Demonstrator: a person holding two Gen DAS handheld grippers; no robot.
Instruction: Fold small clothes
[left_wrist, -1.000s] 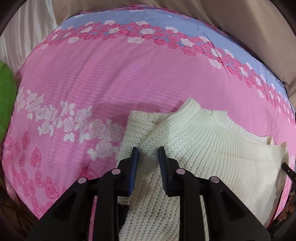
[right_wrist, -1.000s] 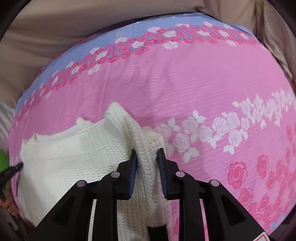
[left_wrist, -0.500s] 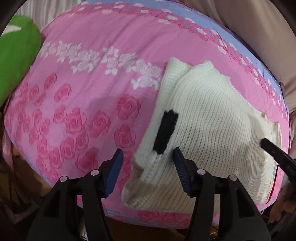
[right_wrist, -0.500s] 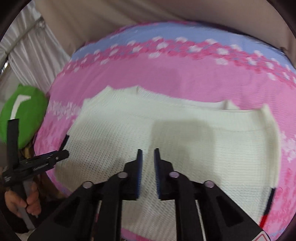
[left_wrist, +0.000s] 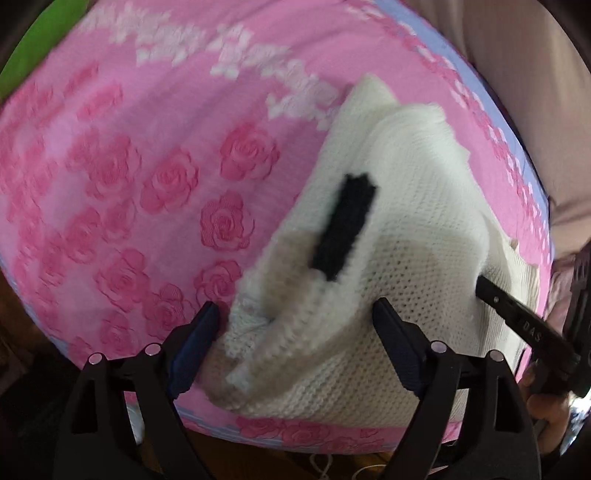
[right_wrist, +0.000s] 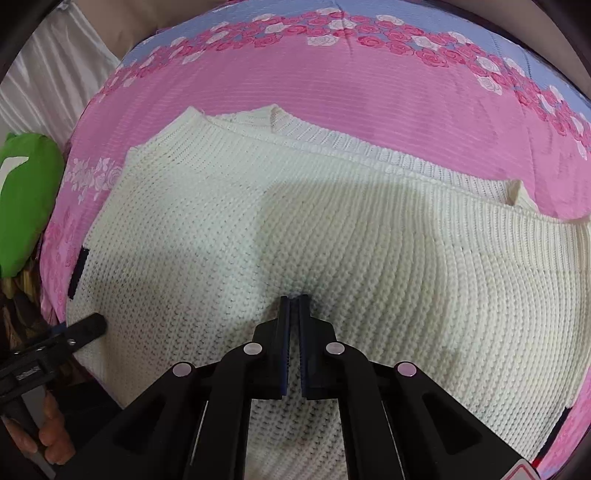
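A cream knit sweater (right_wrist: 332, 229) lies folded on the pink rose bedspread (right_wrist: 332, 88), sleeves tucked in, with a black cuff band (left_wrist: 345, 225) on top at its left end. My left gripper (left_wrist: 295, 332) is open, its jaws straddling the sweater's near left corner (left_wrist: 258, 332). My right gripper (right_wrist: 293, 301) is shut, its tips pressed on the middle of the sweater with no fabric between them. The right gripper's finger (left_wrist: 517, 314) shows in the left wrist view on the sweater's right side. The left gripper's finger (right_wrist: 85, 326) shows in the right wrist view at the sweater's left edge.
The pink bedspread (left_wrist: 129, 166) has a blue border (right_wrist: 295, 14) at the far side. A green cushion (right_wrist: 26, 199) lies at the bed's left edge. The bed's near edge (left_wrist: 295, 424) runs just beneath the sweater. Beige fabric (left_wrist: 517, 74) lies beyond the bed.
Both grippers let go of the sleeves and drew back. The left gripper opened wide and came to the sweater's left corner. The right gripper closed and lowered onto the sweater's middle.
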